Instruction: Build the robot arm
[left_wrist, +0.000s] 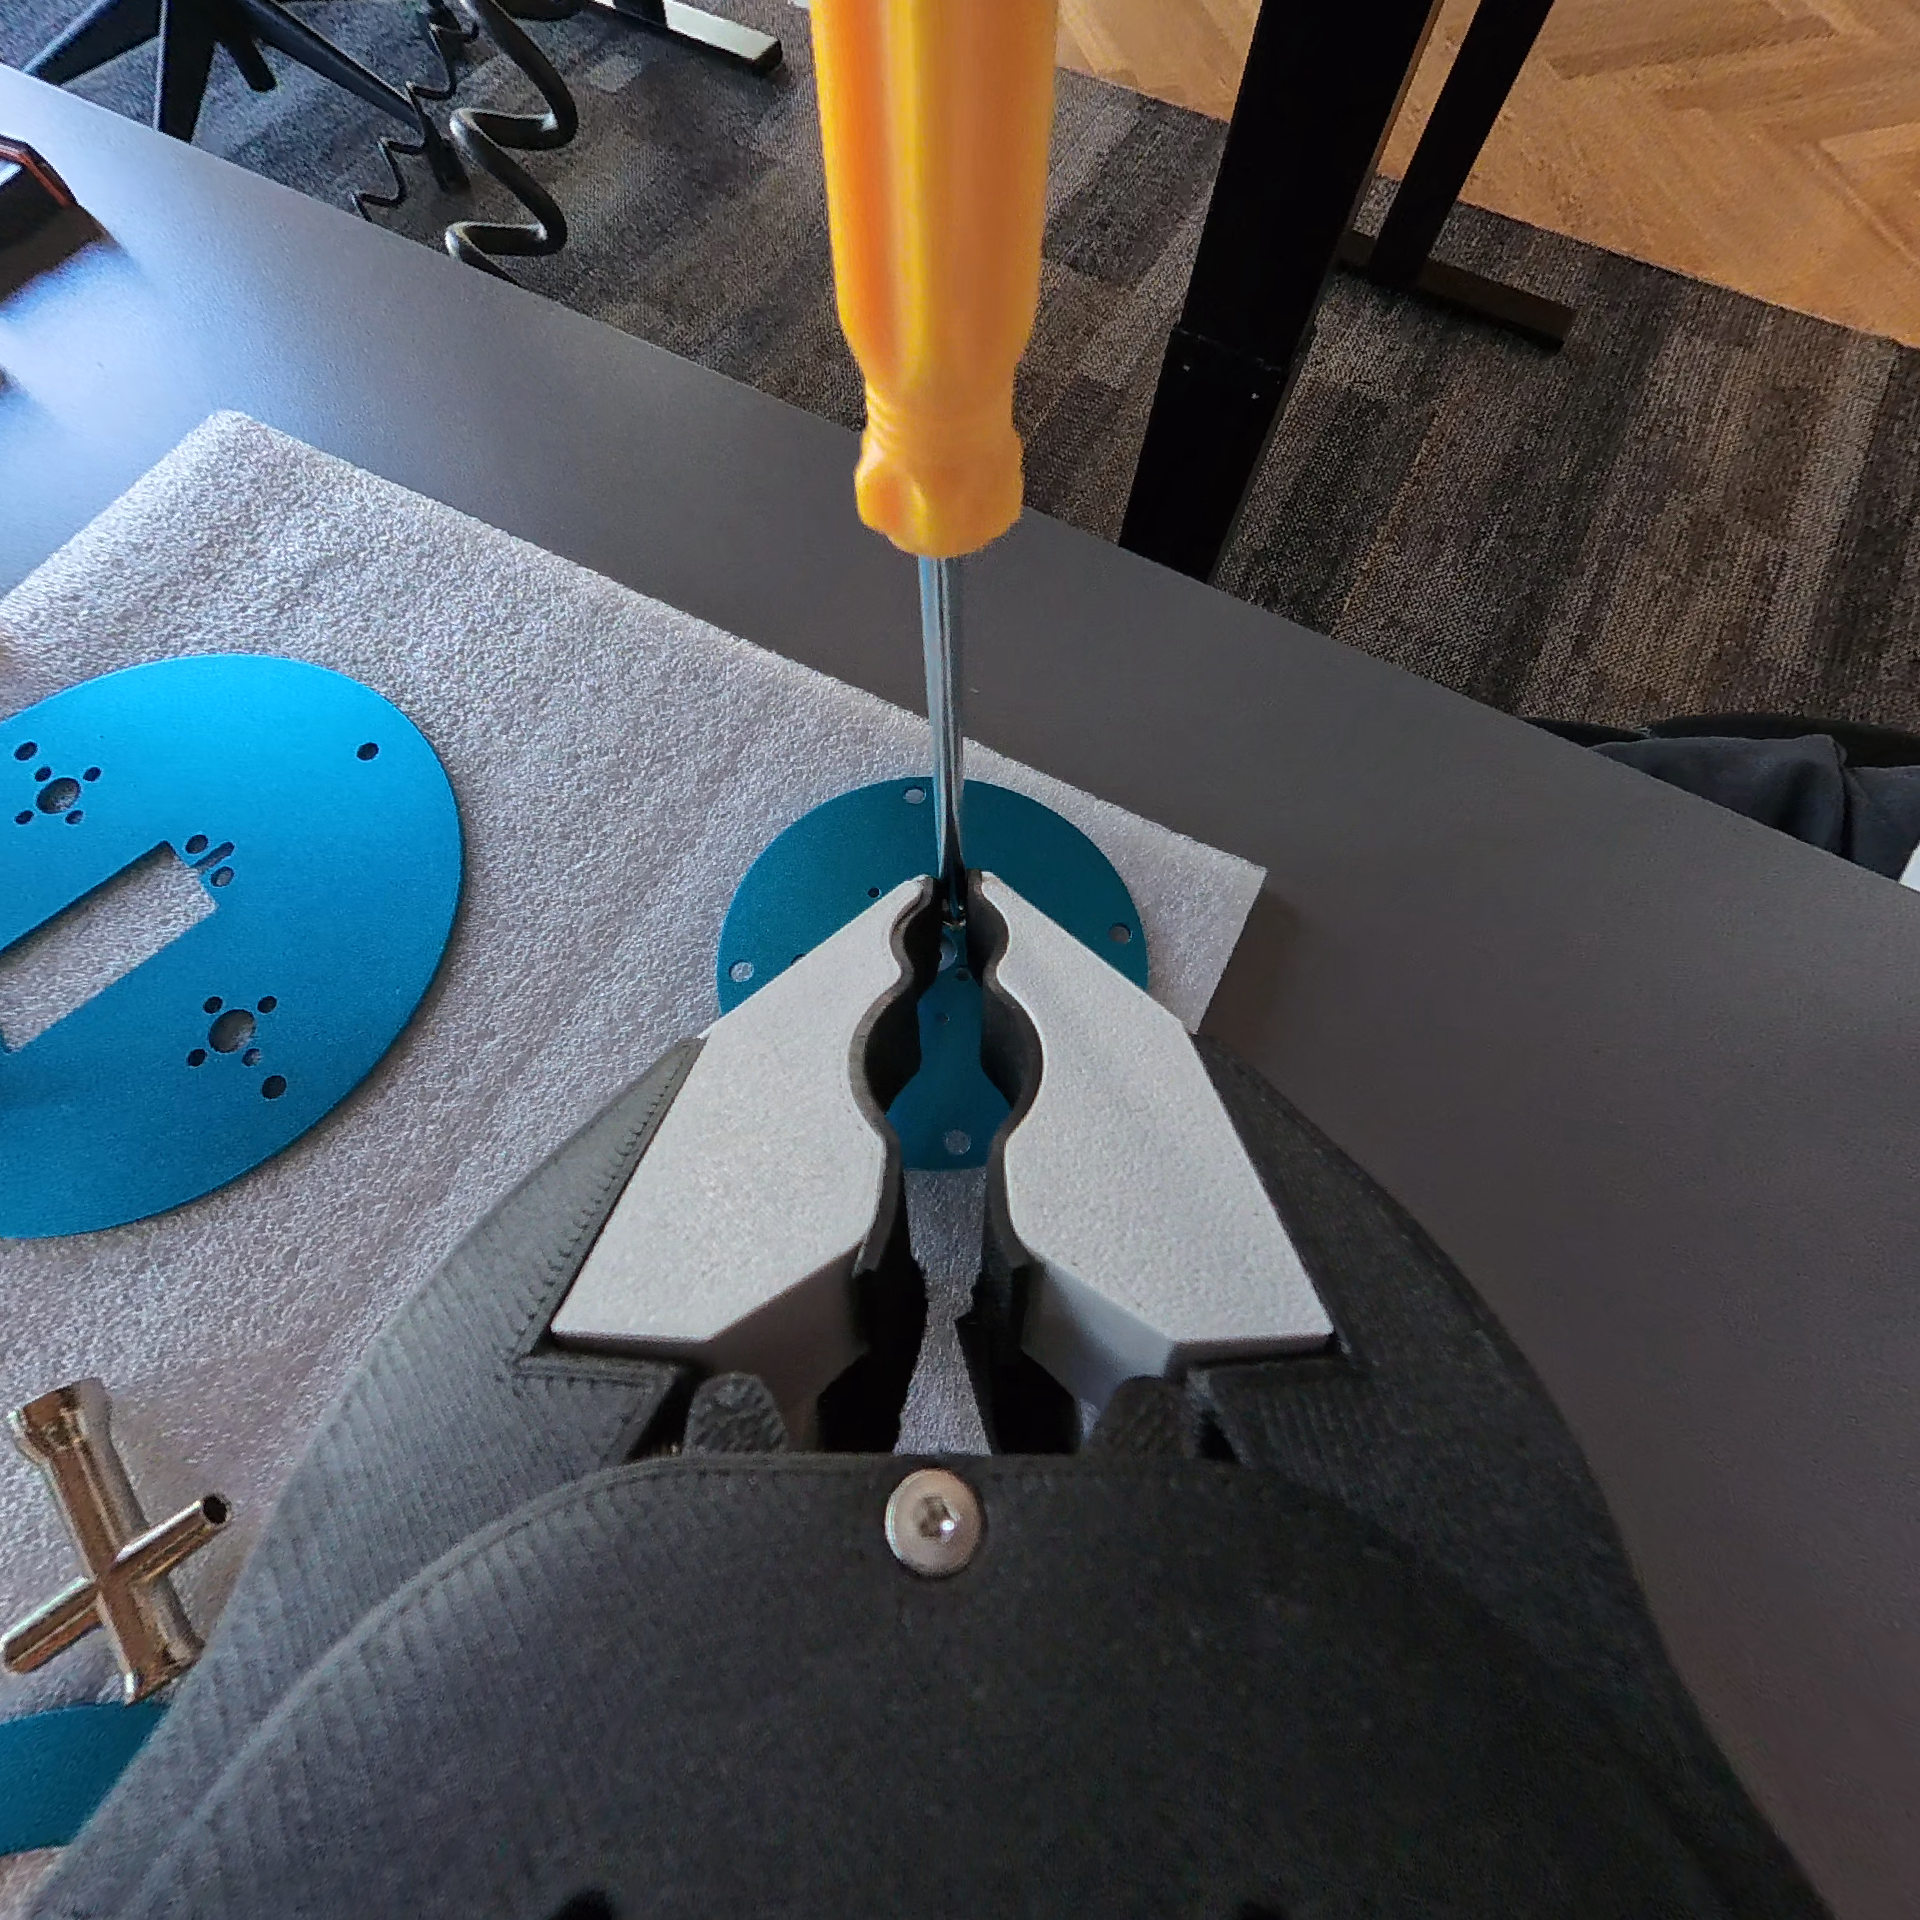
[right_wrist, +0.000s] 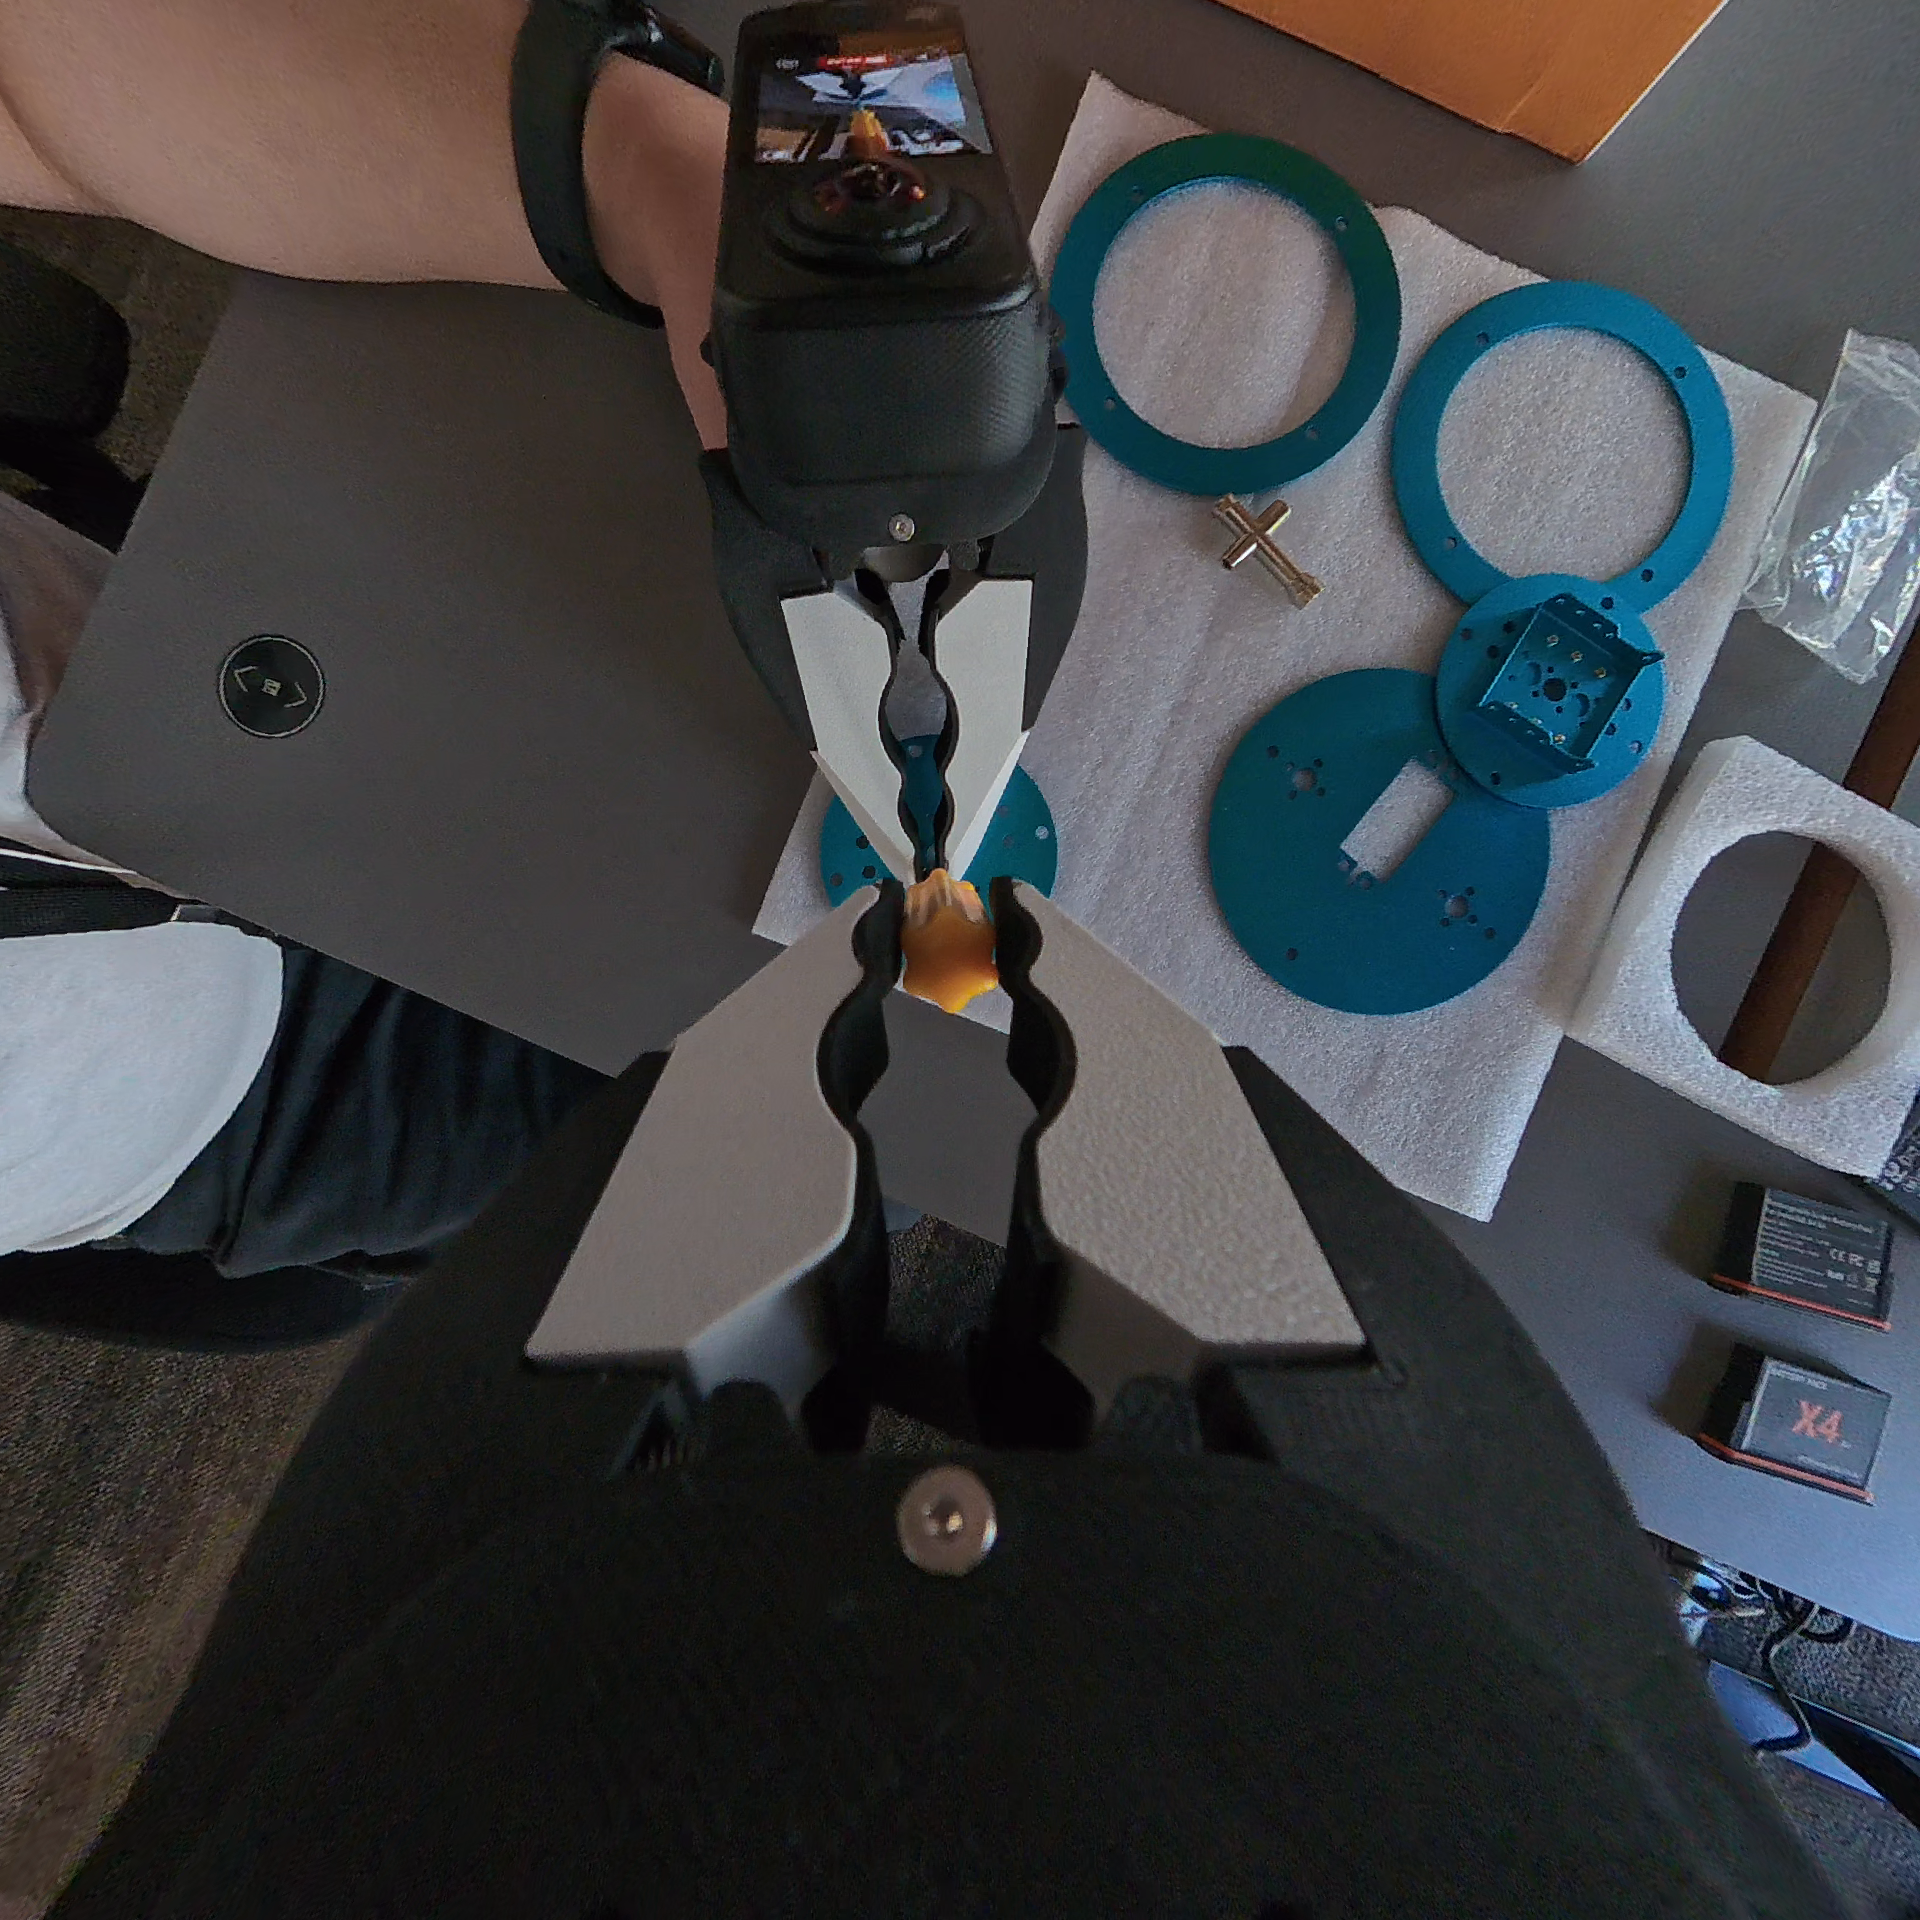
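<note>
My right gripper (right_wrist: 940, 904) points down and is shut on the orange handle (right_wrist: 940, 945) of a screwdriver. The handle (left_wrist: 935, 260) stands upright in the left wrist view. Its metal shaft (left_wrist: 948, 707) runs down between the fingertips of my left gripper (left_wrist: 951, 894), which is shut on the shaft near its tip. The tip is over a small blue disc (left_wrist: 862, 842) with holes, on white foam sheet (left_wrist: 623, 727). The left gripper (right_wrist: 930, 847) also shows in the right wrist view, over the disc (right_wrist: 1013, 831).
On the foam lie two blue rings (right_wrist: 1075, 312) (right_wrist: 1418, 447), a slotted blue plate (right_wrist: 1351, 935), a disc with a bracket (right_wrist: 1548, 691) and a metal cross wrench (right_wrist: 1268, 545). A grey laptop (right_wrist: 416, 623), a foam block (right_wrist: 1636, 935), black boxes (right_wrist: 1803, 1262) and a plastic bag (right_wrist: 1849, 499) surround them. My right fingertips sit around 12 cm from my left ones.
</note>
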